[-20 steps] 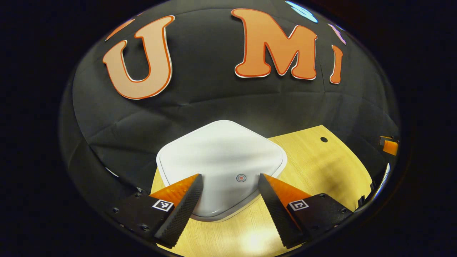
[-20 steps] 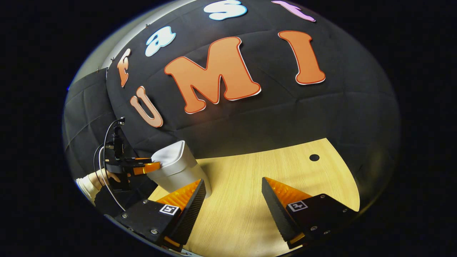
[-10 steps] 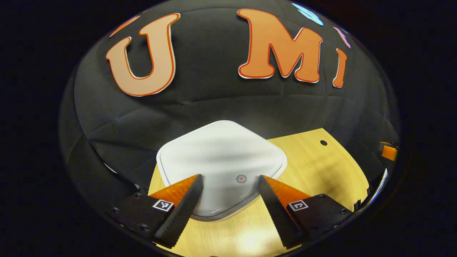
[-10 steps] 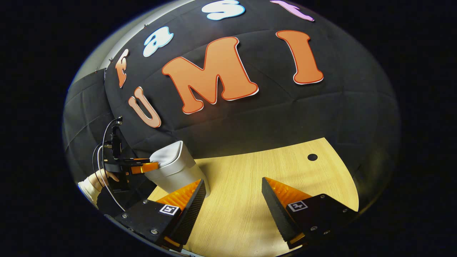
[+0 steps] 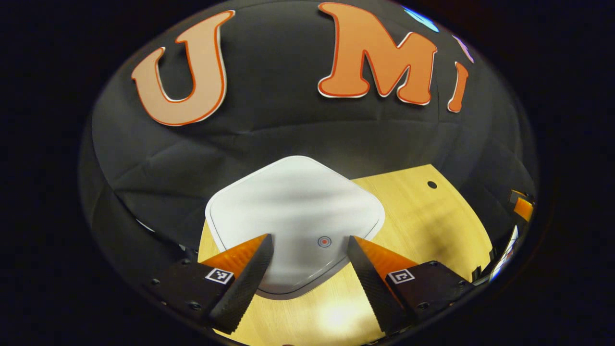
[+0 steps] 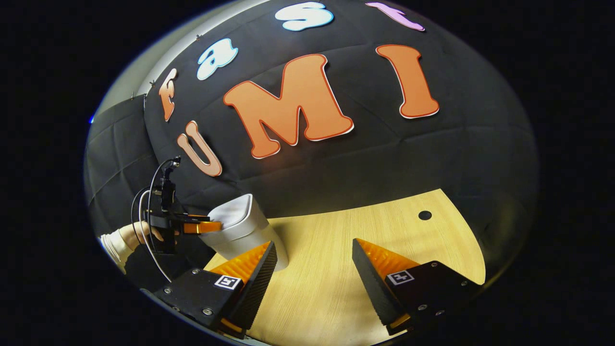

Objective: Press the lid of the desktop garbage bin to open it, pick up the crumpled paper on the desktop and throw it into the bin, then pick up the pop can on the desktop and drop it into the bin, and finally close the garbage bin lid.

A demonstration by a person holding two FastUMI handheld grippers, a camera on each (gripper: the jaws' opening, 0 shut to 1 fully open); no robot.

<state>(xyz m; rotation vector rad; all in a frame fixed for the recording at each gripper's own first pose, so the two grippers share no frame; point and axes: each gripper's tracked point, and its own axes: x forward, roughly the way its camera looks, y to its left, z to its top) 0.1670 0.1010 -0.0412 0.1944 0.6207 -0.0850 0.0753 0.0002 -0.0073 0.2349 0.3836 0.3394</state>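
**Closed bin lid under spread left fingers**

Seen in the left gripper view: left gripper (image 5: pixel 310 240) poised over the garbage bin (image 5: pixel 293 216), fingers spread wide, clamping nothing. Ridged, wedge-shaped fingertips (image 5: pixel 250 262) flanking the near edge of the lid (image 5: pixel 288 202), whether touching it or just above cannot be told. Lid smooth, white, matte, a rounded square with a slightly domed top, lying shut on the bin. Small round red-centred mark (image 5: pixel 325 241) near the lid's front corner, between the two fingers. Right of the bin, pale wood-grain desktop (image 5: pixel 423 216), glossy under a light patch, with a small dark round hole (image 5: pixel 432 184) toward its far edge. Behind the bin, creased black cloth wall.

Seen in the right gripper view: left of the bin (image 6: pixel 242 230), a hand (image 6: pixel 139 235) in a light cuff holding the other gripper (image 6: pixel 202 226), its tip at the lid's rim, cables looping above it. Bin body white, smooth, tapering downward, standing on the desktop (image 6: pixel 336 259) close to the cloth wall. Right of the bin, right gripper (image 6: pixel 314 247) held above bare wood, fingers wide apart, gripping nothing, its near finger overlapping the bin's base.
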